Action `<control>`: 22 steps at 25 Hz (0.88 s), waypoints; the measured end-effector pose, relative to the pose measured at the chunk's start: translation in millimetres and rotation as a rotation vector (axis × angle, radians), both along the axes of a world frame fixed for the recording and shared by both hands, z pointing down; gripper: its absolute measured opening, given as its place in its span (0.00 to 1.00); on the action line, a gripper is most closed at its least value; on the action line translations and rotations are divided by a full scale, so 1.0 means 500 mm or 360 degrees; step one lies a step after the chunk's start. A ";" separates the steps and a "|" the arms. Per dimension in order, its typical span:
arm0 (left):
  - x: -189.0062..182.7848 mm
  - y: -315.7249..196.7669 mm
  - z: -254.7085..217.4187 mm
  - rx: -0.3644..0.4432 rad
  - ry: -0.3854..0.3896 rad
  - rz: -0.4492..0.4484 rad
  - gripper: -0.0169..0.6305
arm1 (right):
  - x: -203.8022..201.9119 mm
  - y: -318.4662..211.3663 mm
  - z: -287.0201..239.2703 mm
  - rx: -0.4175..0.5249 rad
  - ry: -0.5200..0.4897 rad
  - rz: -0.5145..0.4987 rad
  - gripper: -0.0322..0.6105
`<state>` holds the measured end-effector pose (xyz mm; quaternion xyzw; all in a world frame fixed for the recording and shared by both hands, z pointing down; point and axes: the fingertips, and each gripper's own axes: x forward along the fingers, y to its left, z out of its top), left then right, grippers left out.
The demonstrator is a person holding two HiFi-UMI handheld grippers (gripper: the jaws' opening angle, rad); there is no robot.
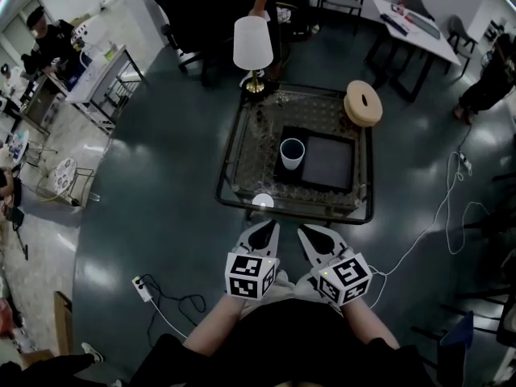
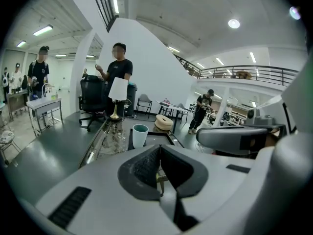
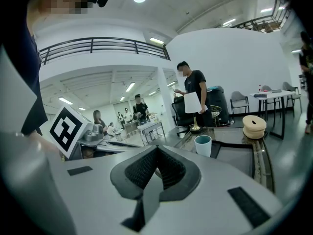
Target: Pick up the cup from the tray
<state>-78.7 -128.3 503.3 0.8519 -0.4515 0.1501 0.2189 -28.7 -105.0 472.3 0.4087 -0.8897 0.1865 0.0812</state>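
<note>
Left fingers (image 2: 144,168) are pressed together, tips meeting with nothing between them. That is plain in the left gripper view. It's the same on the other side: the right fingers (image 3: 139,168) are closed tip to tip and pinch nothing.

From the head view, the left gripper (image 1: 266,227) and right gripper (image 1: 310,232) sit side by side, close to the person's body. Both are short of the near edge of the desk (image 1: 230,156) and touch nothing on it. Each carries its marker cube (image 1: 250,275), printed with black-and-white square patterns. The right one (image 1: 348,279) shows them too.

Out ahead, the cup (image 1: 292,153) stands upright, pale with a darker rim, at the left end of the dark tray (image 1: 330,164). It is well apart from both grippers. The tray lies on the glass-topped desk.

Beyond it a white-shaded lamp (image 1: 252,43) on a brass foot stands at the far left corner. A round wooden ring (image 1: 363,103) rests at the far right.

A person stands behind the lamp, and white cables trail across the floor (image 1: 161,184).
</note>
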 end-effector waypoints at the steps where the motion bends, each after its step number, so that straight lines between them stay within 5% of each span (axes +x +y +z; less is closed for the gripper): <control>1: 0.002 -0.001 0.002 -0.0006 0.0002 0.0002 0.05 | 0.003 0.000 0.002 -0.0008 0.0000 0.0006 0.07; 22: 0.052 -0.148 0.070 -0.0063 0.0008 -0.0135 0.05 | 0.087 -0.168 0.039 -0.0057 0.0042 -0.0039 0.07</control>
